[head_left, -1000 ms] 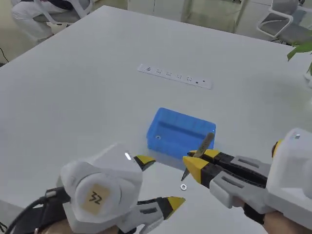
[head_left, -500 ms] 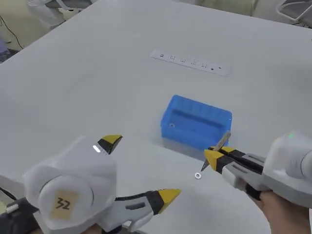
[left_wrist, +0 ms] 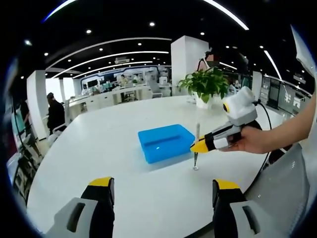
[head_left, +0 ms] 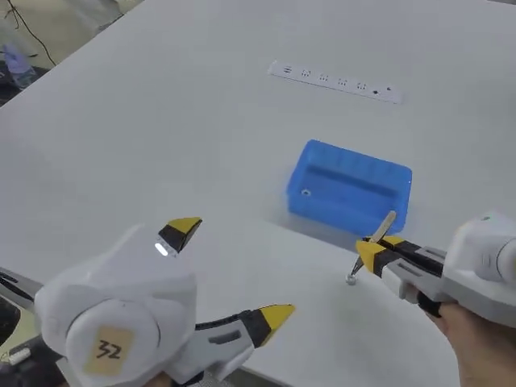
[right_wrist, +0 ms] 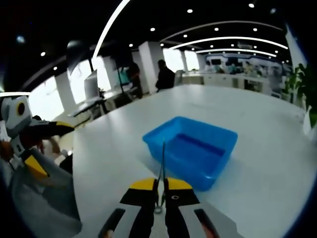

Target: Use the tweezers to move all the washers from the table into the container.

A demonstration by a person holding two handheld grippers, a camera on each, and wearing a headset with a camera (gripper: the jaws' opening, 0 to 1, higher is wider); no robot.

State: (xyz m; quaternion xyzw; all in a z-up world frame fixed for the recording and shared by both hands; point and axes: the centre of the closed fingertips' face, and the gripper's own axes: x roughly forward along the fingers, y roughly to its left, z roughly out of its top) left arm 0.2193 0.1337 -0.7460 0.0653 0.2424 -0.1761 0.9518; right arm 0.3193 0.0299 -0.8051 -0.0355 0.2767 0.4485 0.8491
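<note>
Head view — right gripper [head_left: 371, 252] clamps tweezers [head_left: 387, 222].

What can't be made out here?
- Whether the tweezers grip the washer: both are tiny in the head view, and in the right gripper view the tips blur low between the jaws of the right gripper.
- Contents of the container: one ring-like speck in the head view, too small to name; the near wall hides the floor in the right gripper view.
- Body of the open left gripper: cut by the head view's bottom edge.
</note>
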